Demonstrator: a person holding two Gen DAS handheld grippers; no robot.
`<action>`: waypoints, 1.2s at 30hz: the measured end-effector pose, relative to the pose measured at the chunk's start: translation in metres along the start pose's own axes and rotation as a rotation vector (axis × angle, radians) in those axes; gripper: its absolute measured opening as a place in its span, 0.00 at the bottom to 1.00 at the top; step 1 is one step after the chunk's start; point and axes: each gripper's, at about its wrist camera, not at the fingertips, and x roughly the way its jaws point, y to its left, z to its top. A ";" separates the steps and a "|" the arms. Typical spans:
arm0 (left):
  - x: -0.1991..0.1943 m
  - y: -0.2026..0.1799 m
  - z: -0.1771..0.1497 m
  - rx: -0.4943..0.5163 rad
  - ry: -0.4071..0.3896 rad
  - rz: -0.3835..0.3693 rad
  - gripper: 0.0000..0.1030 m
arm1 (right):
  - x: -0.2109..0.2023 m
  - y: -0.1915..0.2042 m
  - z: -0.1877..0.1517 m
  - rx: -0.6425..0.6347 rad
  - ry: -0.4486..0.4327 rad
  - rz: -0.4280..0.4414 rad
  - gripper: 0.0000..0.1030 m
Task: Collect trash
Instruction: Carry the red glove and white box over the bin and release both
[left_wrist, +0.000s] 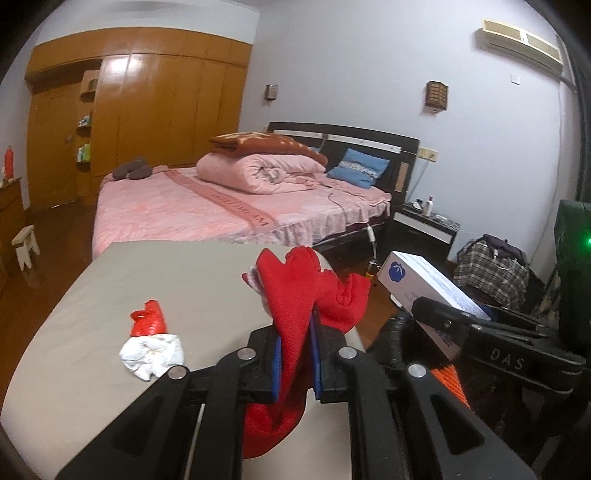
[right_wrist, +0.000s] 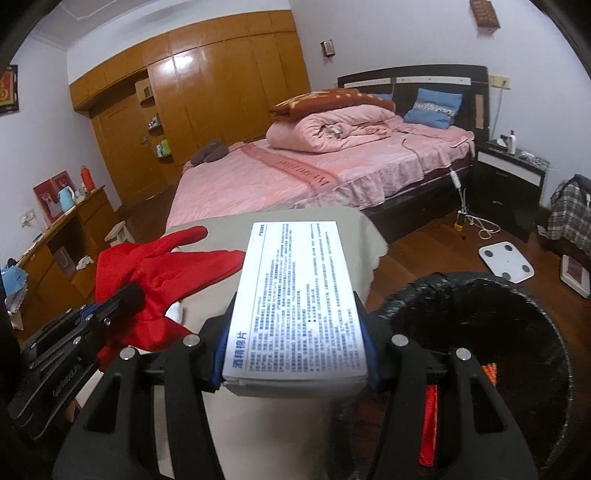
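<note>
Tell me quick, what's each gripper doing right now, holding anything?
Left gripper: closed on a red glove.
Right gripper: closed on a white box with printed text, beside the black trash bin.

"酒精棉片" on white box (right_wrist: 295, 302), "DAS" on right gripper (left_wrist: 436, 314) body

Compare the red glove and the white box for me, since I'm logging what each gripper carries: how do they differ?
The red glove is soft and crumpled; the white box is rigid and flat-sided. The glove is plain red; the box carries printed text. The left gripper pinches the glove; the right gripper clamps the box. Both are held off the grey table.
</note>
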 end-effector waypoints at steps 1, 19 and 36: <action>0.000 -0.003 0.000 0.003 0.000 -0.008 0.12 | -0.003 -0.003 0.000 0.001 -0.004 -0.007 0.52; 0.045 0.057 -0.037 -0.039 0.092 0.124 0.13 | 0.039 0.008 -0.019 -0.004 0.063 0.024 0.52; 0.043 0.080 -0.064 -0.044 0.136 0.182 0.33 | 0.069 0.030 -0.028 -0.048 0.119 0.071 0.52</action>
